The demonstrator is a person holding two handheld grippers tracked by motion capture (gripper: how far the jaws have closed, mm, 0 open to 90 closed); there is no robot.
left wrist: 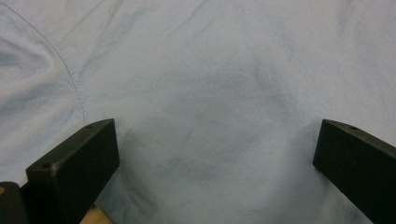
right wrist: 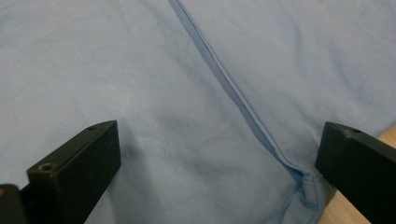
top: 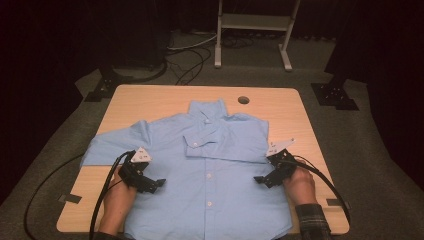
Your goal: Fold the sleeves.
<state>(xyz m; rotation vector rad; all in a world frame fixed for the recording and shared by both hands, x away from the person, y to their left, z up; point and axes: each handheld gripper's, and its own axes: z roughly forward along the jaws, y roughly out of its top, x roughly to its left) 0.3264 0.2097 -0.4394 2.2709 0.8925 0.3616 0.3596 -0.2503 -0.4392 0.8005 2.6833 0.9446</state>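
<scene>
A light blue button-up shirt [top: 210, 150] lies front up on the wooden table [top: 165, 97], collar toward the far edge, one sleeve folded across its chest. My left gripper [top: 154, 184] stands open at the shirt's left side, and plain blue cloth [left wrist: 205, 93] lies between its wide-apart jaws. At the shirt's right side my right gripper [top: 261, 180] is open too. A folded sleeve edge [right wrist: 224, 79] runs across the cloth between its jaws. Neither gripper holds any fabric.
The shirt's left sleeve [top: 107, 145] reaches toward the table's left edge. A round cable hole [top: 243, 99] sits near the far edge. Bare wood [right wrist: 345, 210] shows beside the right jaw. A white stand [top: 252, 30] and cables lie on the floor beyond.
</scene>
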